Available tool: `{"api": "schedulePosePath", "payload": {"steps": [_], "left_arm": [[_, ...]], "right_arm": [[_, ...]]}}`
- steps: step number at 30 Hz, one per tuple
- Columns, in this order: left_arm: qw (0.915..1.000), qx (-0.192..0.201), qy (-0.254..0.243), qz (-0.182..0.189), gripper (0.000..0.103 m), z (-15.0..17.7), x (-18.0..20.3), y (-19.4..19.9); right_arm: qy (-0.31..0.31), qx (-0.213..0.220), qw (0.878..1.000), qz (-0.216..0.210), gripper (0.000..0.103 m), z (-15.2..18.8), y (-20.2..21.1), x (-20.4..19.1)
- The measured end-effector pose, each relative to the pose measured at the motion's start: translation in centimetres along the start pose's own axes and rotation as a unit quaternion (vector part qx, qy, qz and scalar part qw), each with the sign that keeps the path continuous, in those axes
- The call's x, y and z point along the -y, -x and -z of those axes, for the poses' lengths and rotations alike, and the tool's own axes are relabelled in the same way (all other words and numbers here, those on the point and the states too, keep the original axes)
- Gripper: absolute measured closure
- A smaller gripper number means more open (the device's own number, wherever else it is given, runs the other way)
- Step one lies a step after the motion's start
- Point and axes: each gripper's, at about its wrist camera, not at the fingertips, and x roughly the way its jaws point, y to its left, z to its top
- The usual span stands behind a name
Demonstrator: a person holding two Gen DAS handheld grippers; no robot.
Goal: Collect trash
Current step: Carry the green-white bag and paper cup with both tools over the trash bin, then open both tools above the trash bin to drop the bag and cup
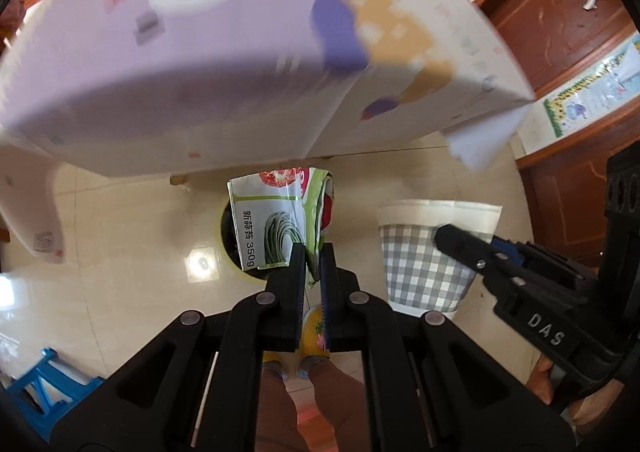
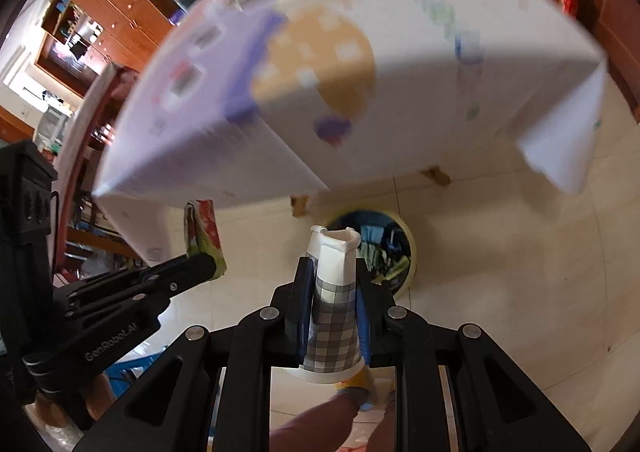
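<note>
Left gripper (image 1: 313,276): fingers clenched on a flattened food wrapper (image 1: 276,224), held above the floor. Right gripper (image 2: 331,304): fingers clenched on a crushed checked paper cup (image 2: 334,304), long axis running along the fingers, torn rim pointing away. Trash bin (image 2: 412,248) stands on the floor just in front of the cloth-covered desk (image 2: 400,92). From the left wrist view the wrapper hangs directly over the bin mouth (image 1: 226,228); the cup sits to its right. Judgement: left hand is nearer to dropping; the cup needs shifting over the opening first
</note>
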Motion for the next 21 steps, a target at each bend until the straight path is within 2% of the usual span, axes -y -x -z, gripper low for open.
{"api": "schedulePosePath", "payload": {"steps": [7, 11, 12, 13, 15, 18, 21], "left_arm": [[0.9996, -0.007, 0.022, -0.015, 0.099, 1.4, -2.1, -11.8], [0.9994, -0.005, 0.020, -0.026, 0.099, 1.7, -3.0, -16.9], [0.9993, -0.004, 0.017, -0.033, 0.099, 1.8, -3.2, -17.9], [0.9990, -0.002, 0.013, -0.042, 0.099, 1.9, -3.4, -18.9], [0.9983, -0.002, 0.008, -0.057, 0.098, 2.1, -3.8, -20.6], [0.9970, -0.012, 0.006, -0.077, 0.091, 2.1, -4.7, -22.8], [0.9954, -0.011, 0.011, -0.094, 0.069, 2.5, -5.7, -23.6]], "right_arm": [[-0.007, -0.035, 0.999, -0.008, 0.082, 0.9, -11.8, 4.6], [0.002, -0.036, 0.999, -0.015, 0.079, 0.8, -17.0, 5.8], [0.005, -0.034, 0.999, -0.018, 0.077, 0.8, -18.0, 6.0], [0.009, -0.031, 0.999, -0.021, 0.069, 0.8, -19.2, 6.2], [0.015, -0.020, 0.999, -0.027, 0.066, 0.9, -21.0, 6.5], [0.032, -0.015, 0.999, -0.010, 0.058, 1.0, -23.6, 6.8], [0.037, -0.023, 0.999, -0.002, 0.055, 1.3, -25.1, 7.3]]}}
